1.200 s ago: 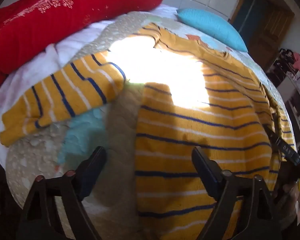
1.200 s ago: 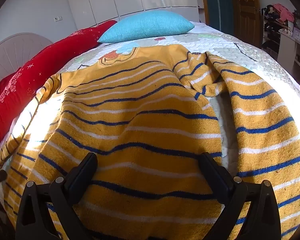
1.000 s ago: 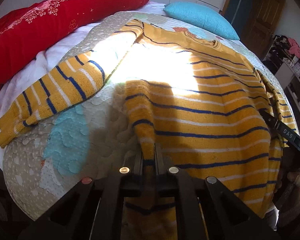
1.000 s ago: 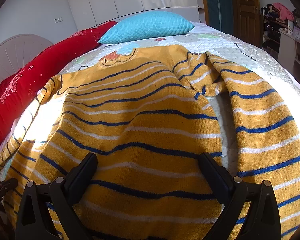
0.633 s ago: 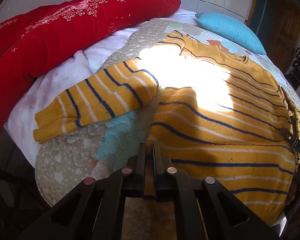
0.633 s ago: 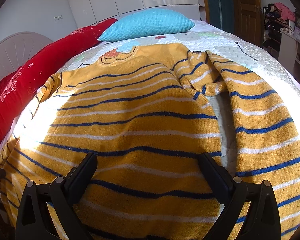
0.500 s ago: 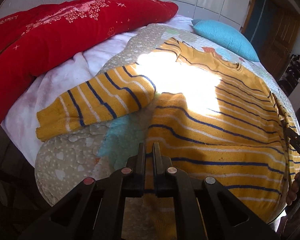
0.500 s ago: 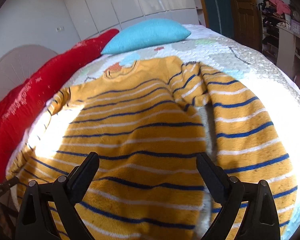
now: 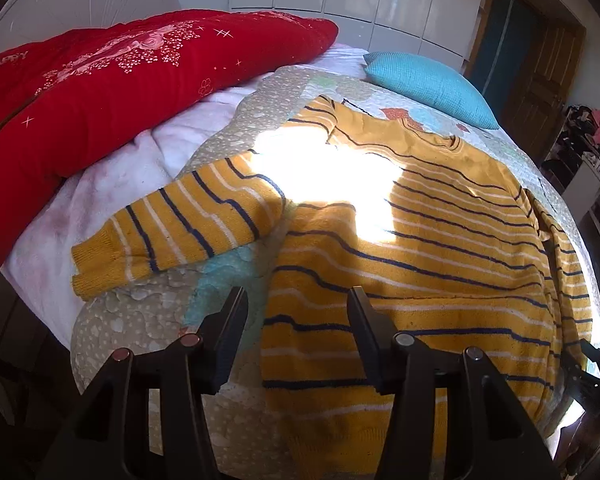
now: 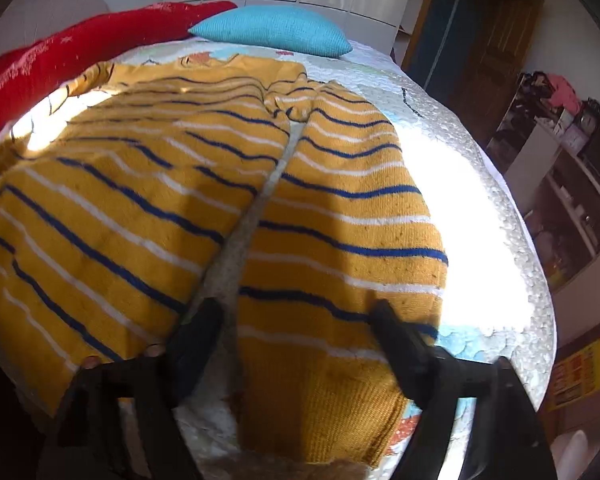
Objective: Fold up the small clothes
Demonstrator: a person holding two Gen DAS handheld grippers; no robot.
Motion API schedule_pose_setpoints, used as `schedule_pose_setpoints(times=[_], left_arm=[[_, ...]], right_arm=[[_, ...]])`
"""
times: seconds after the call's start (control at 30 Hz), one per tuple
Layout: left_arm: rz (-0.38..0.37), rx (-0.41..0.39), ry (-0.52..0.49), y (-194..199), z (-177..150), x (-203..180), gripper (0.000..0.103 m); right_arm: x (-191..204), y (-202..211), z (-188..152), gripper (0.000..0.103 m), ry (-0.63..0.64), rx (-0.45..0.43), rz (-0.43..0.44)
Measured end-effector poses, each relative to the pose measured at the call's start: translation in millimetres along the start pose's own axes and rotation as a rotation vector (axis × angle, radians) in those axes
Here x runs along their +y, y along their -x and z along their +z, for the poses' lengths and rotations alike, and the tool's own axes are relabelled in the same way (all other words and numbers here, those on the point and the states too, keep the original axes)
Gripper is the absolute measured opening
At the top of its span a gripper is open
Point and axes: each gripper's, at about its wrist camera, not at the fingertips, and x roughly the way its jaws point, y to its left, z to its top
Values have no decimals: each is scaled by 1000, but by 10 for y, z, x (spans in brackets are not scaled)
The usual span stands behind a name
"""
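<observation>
Currently: sweater [image 9: 420, 248] spread flat on quilt [image 9: 140, 320], collar far, hem near. Left sleeve [image 9: 172, 232] stretched left, cuff near white blanket [image 9: 100, 184]. Right sleeve [image 10: 340, 216] lies alongside body, cuff near. Left gripper [image 9: 296, 312] jaws opening, above near left hem edge; pads not pressing fabric. Right gripper [image 10: 292, 320] jaws closing, straddling right sleeve near cuff; pads apart, no grip visible. Red pillow [image 9: 100, 92] far left, blue pillow [image 9: 428, 80] far.
</observation>
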Motion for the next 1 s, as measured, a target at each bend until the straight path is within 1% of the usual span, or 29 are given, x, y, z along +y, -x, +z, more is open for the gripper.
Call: schedule_pose_setpoints(times=[0.03, 0.07, 0.1, 0.13, 0.2, 0.23, 0.27, 0.3, 0.33, 0.37, 0.4, 0.43, 0.47, 0.5, 0.53, 0.57, 0.6, 0.63, 0.7, 0.73, 0.77, 0.8, 0.83, 0.87, 0.9, 0.93, 1.0], left_arm=[[0, 1, -3, -5, 2, -13, 51], [0, 0, -2, -5, 7, -11, 52], [-2, -3, 4, -7, 10, -3, 53], [-2, -4, 9, -5, 17, 4, 54], [-6, -7, 18, -2, 19, 14, 54], [-4, -6, 18, -2, 31, 26, 54], [-3, -5, 18, -6, 39, 47, 54], [1, -8, 23, -4, 32, 43, 54], [3, -10, 27, -5, 26, 41, 55], [1, -6, 33, -12, 20, 51, 56], [-1, -2, 38, -18, 14, 60, 57], [-1, 2, 41, -25, 7, 71, 60], [2, 4, 44, -34, 3, 78, 63], [8, 7, 45, -45, 6, 82, 63], [10, 11, 47, -60, 11, 89, 63], [8, 15, 49, -74, 16, 94, 63], [3, 18, 53, -86, 17, 97, 64], [-2, 20, 55, -95, 17, 92, 63], [-13, 25, 53, -109, 9, 58, 64], [-17, 29, 49, -114, 2, 37, 64], [-19, 33, 43, -117, -5, 13, 64], [-24, 35, 38, -114, -12, -6, 64], [-25, 33, 32, -106, -21, -21, 64], [-26, 32, 28, -98, -25, -30, 64], [-27, 30, 27, -91, -29, -40, 64], [-29, 29, 27, -85, -32, -43, 66], [-37, 28, 39, -74, -49, -41, 67]], right_arm=[[-118, 40, -7, 20, -42, -12, 34], [-280, 73, 38, 11, -107, -15, 57], [-472, 119, 97, 10, -171, -33, 52], [-686, 186, 163, 10, -230, -72, 30], [-1146, 275, 272, 10, -347, -126, -59], [-1374, 309, 335, 11, -406, -148, -117], [-1614, 318, 375, 12, -478, -159, -201], [-1839, 306, 408, 16, -554, -153, -294], [-2016, 280, 415, 22, -620, -134, -362], [-2147, 263, 410, 25, -672, -111, -382], [-2216, 275, 400, 27, -711, -103, -363], [-2214, 306, 383, 37, -731, -114, -333], [-2149, 346, 376, 53, -734, -125, -309], [-2031, 375, 380, 59, -716, -132, -266], [-1879, 395, 381, 64, -685, -137, -191], [-1694, 389, 382, 65, -649, -130, -99], [-1476, 347, 387, 65, -611, -105, 1], [-1186, 227, 404, 65, -579, -65, 106], [-783, 72, 326, 65, -539, 6, 296], [-588, 17, 256, 65, -529, 41, 364], [-430, -60, 201, 65, -524, 71, 411], [-287, -112, 136, 65, -518, 91, 428], [-171, -92, 71, 66, -503, 83, 411], [-77, -39, 40, 66, -479, 57, 374], [20, -4, 40, 66, -461, 46, 363], [85, -13, 56, 66, -460, 45, 391], [246, -37, 37, 62, -467, 53, 458]])
